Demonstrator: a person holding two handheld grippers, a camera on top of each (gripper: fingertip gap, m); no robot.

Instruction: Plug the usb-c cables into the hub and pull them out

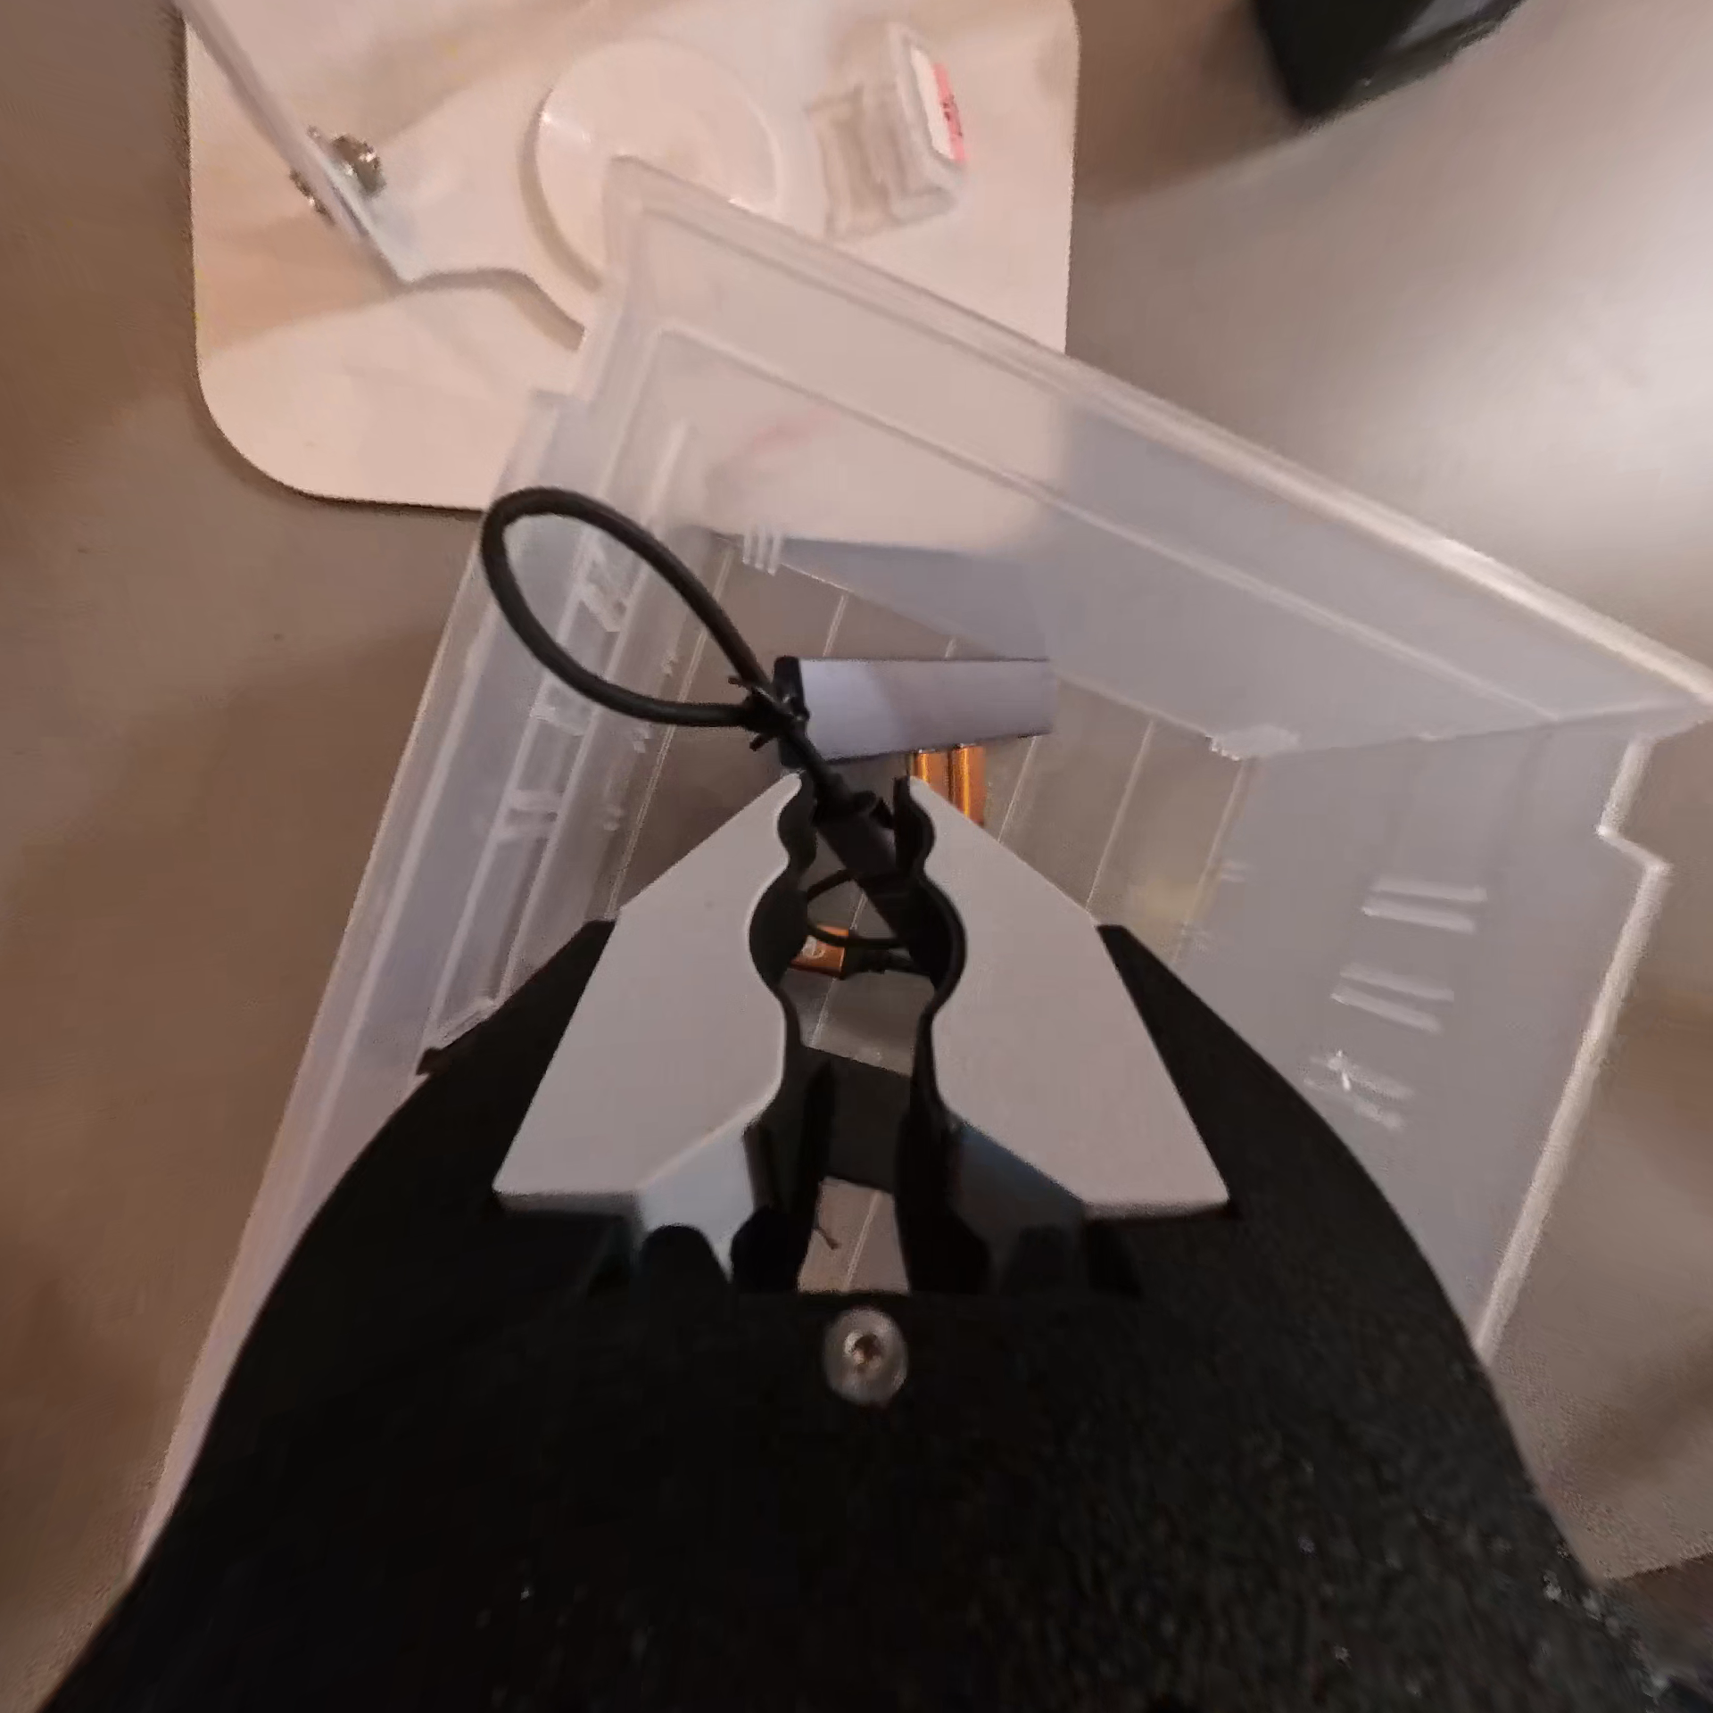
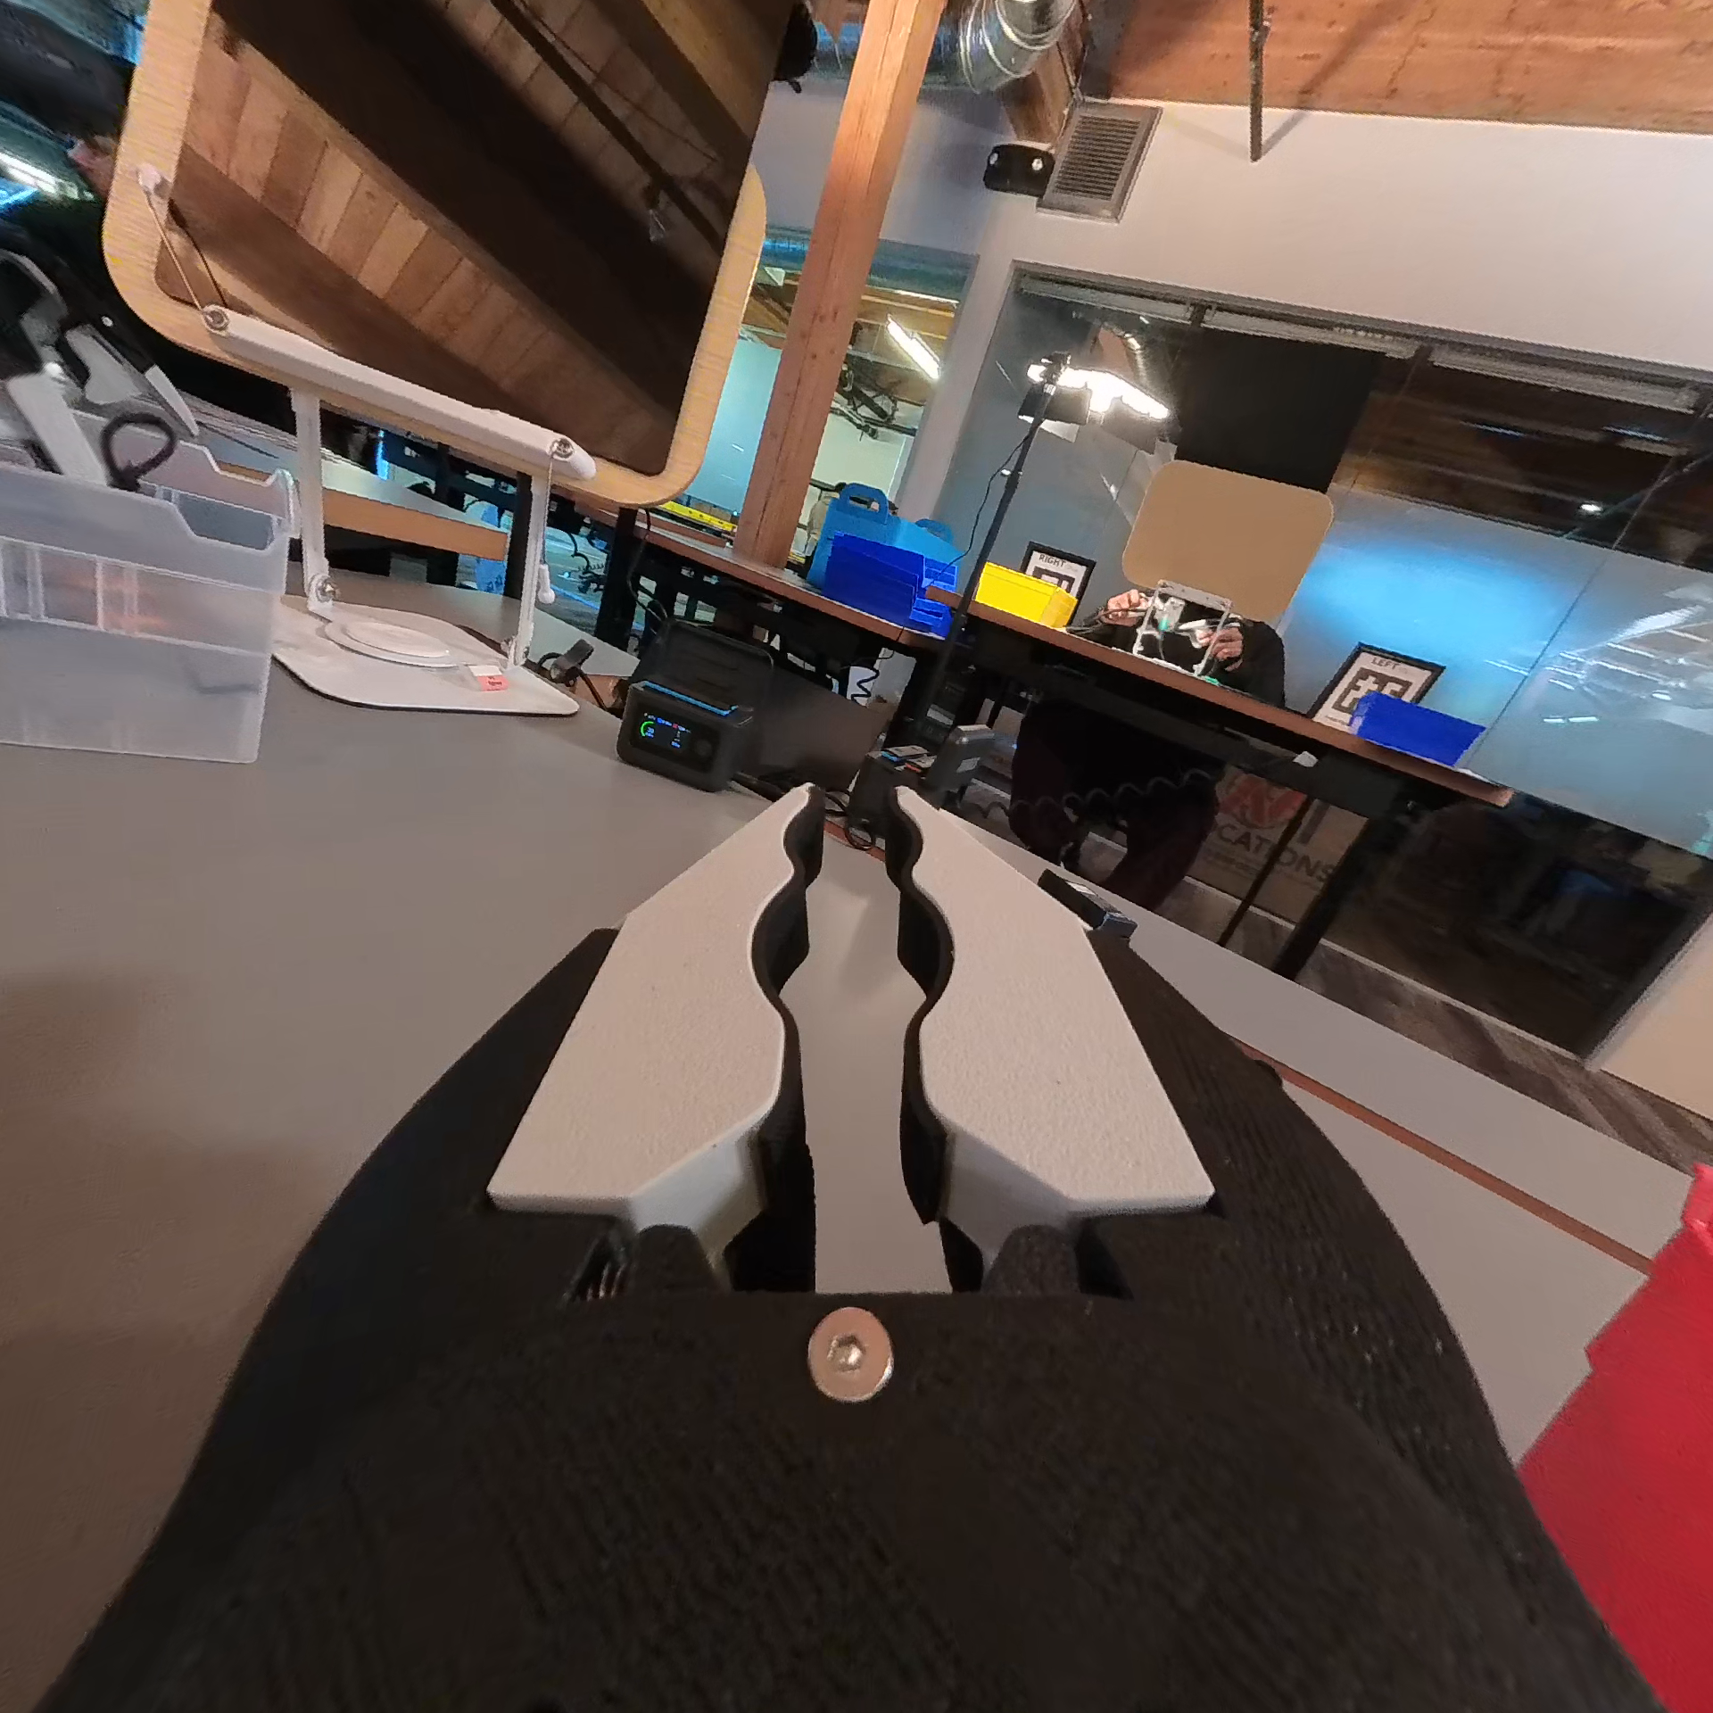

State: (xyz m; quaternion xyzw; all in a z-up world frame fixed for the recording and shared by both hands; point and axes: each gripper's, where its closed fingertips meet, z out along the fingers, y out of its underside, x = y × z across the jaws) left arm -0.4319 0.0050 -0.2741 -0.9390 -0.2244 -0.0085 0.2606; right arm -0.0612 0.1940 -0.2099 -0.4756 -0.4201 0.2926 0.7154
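In the left wrist view my left gripper (image 1: 853, 797) is over an open clear plastic box (image 1: 1298, 927). Its pads are shut on the black plug (image 1: 857, 834) of the hub's short cable, which lies slantwise between them. The grey hub (image 1: 918, 704) hangs just beyond the fingertips, and its black cable forms a tied loop (image 1: 556, 593) to the left. Orange cables (image 1: 964, 769) lie in the box below. My right gripper (image 2: 857, 806) is low over the grey table (image 2: 324, 927), its pads a little apart with nothing between them. The cable loop also shows at the far left of the right wrist view (image 2: 134, 454).
A white stand base (image 1: 306, 306) lies behind the box and carries a wood-framed mirror (image 2: 445, 232). A black power station (image 2: 686, 732) stands past the table's far edge. A red object (image 2: 1650, 1483) is at the right. A person sits at a far table. My hands' fingertips stand some 40 centimetres from each other.
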